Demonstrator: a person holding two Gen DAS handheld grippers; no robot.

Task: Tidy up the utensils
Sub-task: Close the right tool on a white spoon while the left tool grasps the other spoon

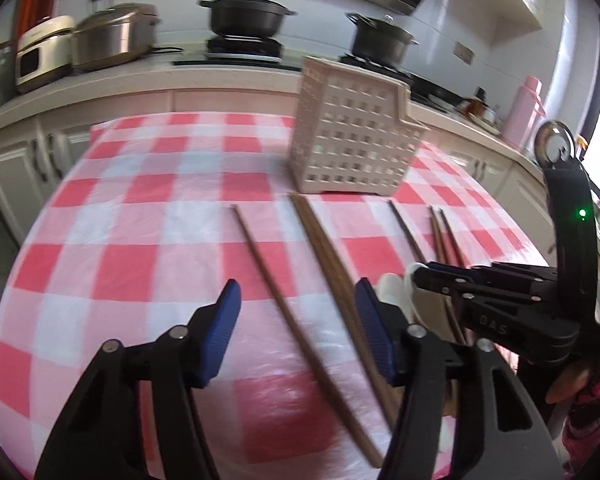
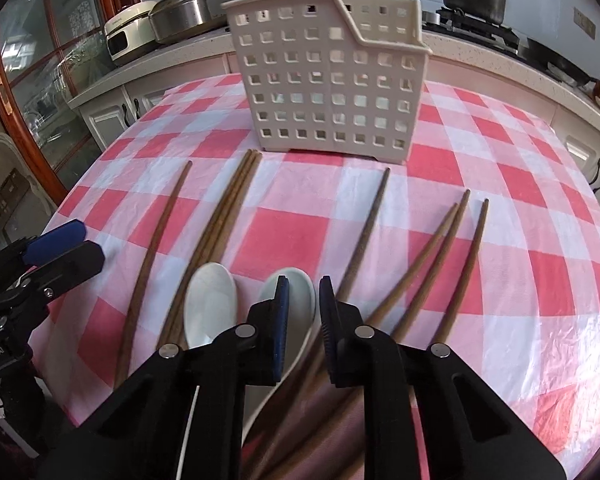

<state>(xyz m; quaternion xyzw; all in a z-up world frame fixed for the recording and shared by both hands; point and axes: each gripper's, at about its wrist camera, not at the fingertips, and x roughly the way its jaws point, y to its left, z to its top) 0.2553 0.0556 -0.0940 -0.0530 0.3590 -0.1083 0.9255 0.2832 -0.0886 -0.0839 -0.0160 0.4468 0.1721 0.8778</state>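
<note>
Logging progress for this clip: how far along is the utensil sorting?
Nothing looks sorted yet: no utensil shows above the rim of the caddy. Nothing is in hand either; the left hand-held gripper and right hand-held gripper are both open. The wooden chopsticks and both white spoons still lie on the checked cloth.

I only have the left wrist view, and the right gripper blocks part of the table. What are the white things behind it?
Observer: Two white spoons, the left spoon and the right spoon. They lie side by side, bowls toward the basket.
Operator: Is the right gripper holding one?
Observer: No. The right gripper is open beside the right spoon's bowl and grips nothing.
Operator: How many chopsticks lie right of the spoons?
Observer: Four: a dark chopstick, a close pair and an outer chopstick.
</note>
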